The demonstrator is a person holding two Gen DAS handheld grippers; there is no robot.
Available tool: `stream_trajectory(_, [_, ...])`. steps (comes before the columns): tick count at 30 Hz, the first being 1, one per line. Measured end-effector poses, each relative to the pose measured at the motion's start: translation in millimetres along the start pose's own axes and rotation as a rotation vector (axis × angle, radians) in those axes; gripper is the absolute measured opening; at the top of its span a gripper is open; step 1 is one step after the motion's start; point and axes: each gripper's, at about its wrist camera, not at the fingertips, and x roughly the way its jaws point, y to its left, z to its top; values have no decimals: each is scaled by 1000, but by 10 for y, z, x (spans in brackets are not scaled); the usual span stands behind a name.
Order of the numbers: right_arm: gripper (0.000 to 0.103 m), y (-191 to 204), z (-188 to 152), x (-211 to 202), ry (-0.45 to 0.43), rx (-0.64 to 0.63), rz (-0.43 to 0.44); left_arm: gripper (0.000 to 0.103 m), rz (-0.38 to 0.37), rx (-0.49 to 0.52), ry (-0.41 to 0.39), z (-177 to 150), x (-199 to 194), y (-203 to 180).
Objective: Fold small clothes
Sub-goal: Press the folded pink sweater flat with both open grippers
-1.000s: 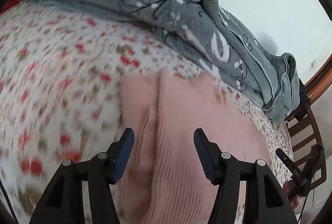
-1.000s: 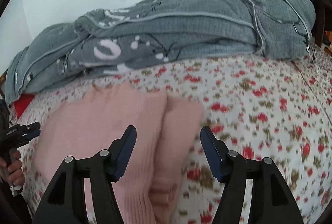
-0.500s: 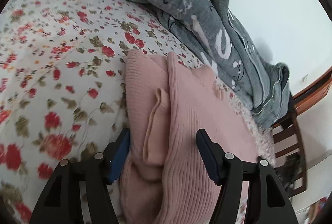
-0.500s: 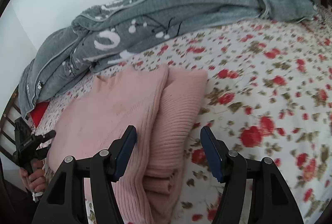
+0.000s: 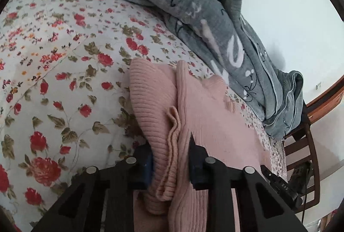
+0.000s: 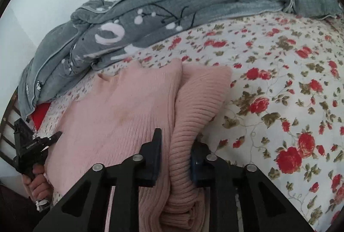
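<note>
With the pink sweater [image 5: 215, 124] lying on the floral bed [image 5: 53, 81], its long axis running away from both hands, the left gripper [image 5: 169, 167] and right gripper [image 6: 175, 158] are each closing on a near-edge fold, one per side.

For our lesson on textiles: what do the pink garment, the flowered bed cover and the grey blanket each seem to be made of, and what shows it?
Pink garment: soft ribbed knit, probably wool or acrylic; parallel ribs, matte surface.
Flowered bed cover: smooth, matte woven cloth, likely cotton; flat printed roses, stitched lines.
Grey blanket: thick textured fabric, perhaps a waffle weave; fine grid pattern, piped edges.
</note>
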Motion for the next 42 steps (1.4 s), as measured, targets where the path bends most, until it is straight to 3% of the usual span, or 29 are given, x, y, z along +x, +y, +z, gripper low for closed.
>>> stream_trajectory(5, [19,65,0,-281,-62,-38,10,23,28,19,-26,-79,-86,-131])
stream_trajectory(10, [18,-137,-97,-609,-75,-8,2,23,-40,16,31,-259,-146,-295])
stream_trajectory(17, [19,-420,-173,-783,-28,40,-2,23,1,81,39,-614,-314,-527])
stream_trajectory(20, [28,-385,-217,-675,-2,-6,-81,29,55,102,30,-651,-297,-530])
stream_trajectory(22, [32,-312,-230,-716,-24,-33,-169,35,76,85,44,-648,-235,-482])
stream_trajectory(25, [35,-39,-251,-970,-161,-47,-287,41,61,78,54,-630,-182,-456])
stream_trajectory(29, [38,583,-441,-1104,-265,-192,-248,44,47,82,46,-612,-124,-436])
stream_trajectory(33, [38,1041,-594,-795,-228,-325,-235,48,34,75,37,-612,-110,-446])
stream_trajectory(37, [38,1261,-623,-363,-124,-333,-186,52,34,94,29,-628,-99,-473])
stream_trajectory(39, [37,1306,-662,-159,-62,-318,-227,53,34,99,27,-630,-100,-477])
stream_trajectory(42, [34,1360,-736,-112,-94,-314,-293,53,30,102,26,-633,-100,-471])
